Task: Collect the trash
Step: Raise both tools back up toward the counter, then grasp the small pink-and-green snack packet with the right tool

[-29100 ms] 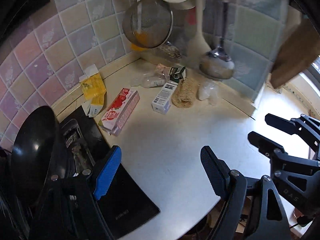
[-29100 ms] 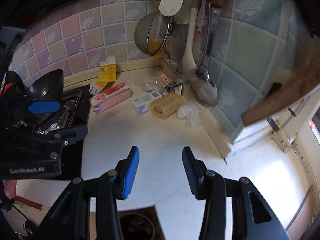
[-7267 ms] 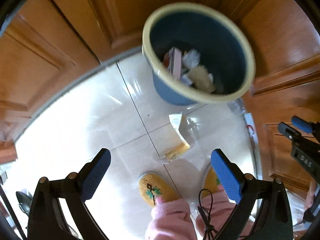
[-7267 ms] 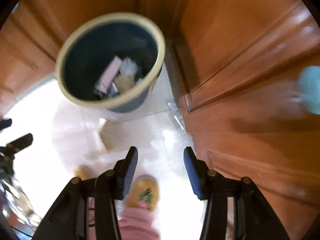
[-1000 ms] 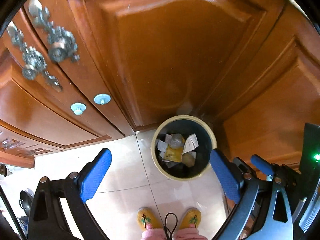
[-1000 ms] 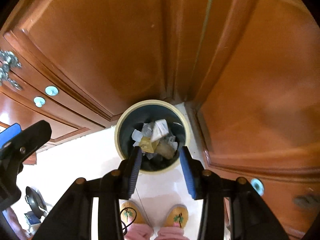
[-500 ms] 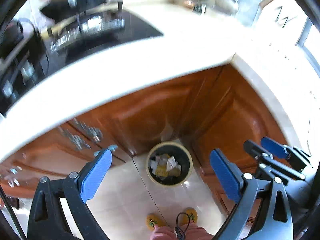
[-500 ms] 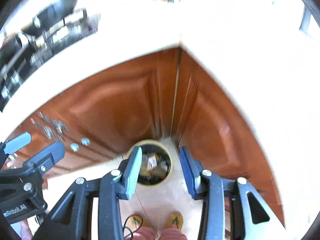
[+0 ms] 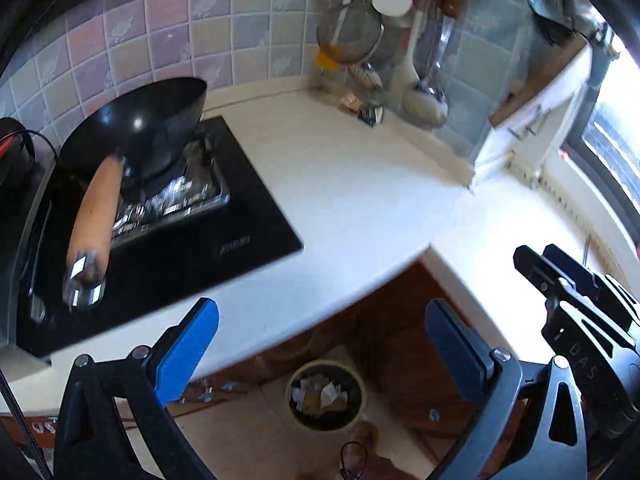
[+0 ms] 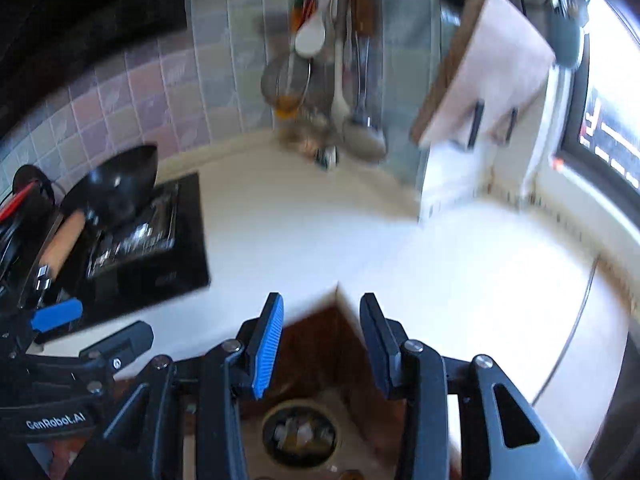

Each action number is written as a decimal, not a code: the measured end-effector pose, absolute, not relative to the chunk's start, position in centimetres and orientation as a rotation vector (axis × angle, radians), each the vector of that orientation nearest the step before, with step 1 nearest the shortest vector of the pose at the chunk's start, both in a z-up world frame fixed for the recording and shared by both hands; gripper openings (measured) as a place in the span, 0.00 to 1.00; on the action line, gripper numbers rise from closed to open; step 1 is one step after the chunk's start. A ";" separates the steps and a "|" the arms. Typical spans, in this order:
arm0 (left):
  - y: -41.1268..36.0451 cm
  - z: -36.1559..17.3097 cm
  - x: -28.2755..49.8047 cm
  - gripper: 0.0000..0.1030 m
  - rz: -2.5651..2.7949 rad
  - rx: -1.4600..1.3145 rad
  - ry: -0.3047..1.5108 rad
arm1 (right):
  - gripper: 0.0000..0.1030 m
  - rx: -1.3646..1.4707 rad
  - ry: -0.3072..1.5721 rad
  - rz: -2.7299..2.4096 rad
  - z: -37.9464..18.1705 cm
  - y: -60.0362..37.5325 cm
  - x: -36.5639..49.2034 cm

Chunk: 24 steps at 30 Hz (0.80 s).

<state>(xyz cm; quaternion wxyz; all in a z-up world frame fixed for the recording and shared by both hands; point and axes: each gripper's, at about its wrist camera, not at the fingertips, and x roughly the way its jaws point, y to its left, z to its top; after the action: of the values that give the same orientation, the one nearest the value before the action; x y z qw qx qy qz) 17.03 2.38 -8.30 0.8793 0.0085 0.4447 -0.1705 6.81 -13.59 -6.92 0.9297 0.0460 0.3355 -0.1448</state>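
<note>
Both the left gripper (image 9: 320, 344) and right gripper (image 10: 322, 338) are gaping empty; the corner wrappers (image 9: 362, 108) are looking light and crinkly, best pinched at an edge

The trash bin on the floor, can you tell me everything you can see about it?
The trash bin is round, with a pale cream rim and dark inside. It stands upright on the light tiled floor, tucked against the brown wooden cabinets below the counter corner. Crumpled white and yellowish scraps lie inside it. No gripper touches it.

Both views have swung up from the floor bin (image 9: 326, 400) to the countertop (image 9: 340, 184), now cleared of cartons except small wrappers (image 9: 370, 114) at upper centre
</note>
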 end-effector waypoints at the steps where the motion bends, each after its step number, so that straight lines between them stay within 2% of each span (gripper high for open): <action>1: 2.0 -8.1 18.5 0.99 -0.352 0.004 0.930 | 0.39 0.082 0.673 -0.303 -6.6 -13.9 7.8; 10: -2.5 -7.8 30.4 0.99 -0.314 -0.084 0.954 | 0.39 0.051 0.608 -0.275 -6.8 -19.5 16.3; 24: -12.0 -11.1 44.1 0.99 -0.336 -0.050 0.966 | 0.39 0.157 0.615 -0.312 -12.1 -25.7 26.2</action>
<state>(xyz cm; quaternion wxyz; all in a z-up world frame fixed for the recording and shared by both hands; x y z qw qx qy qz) 44.09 -12.01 -11.05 0.8719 -0.0241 0.4620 -0.1605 26.25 -25.71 -12.07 0.9381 0.0770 0.3010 -0.1527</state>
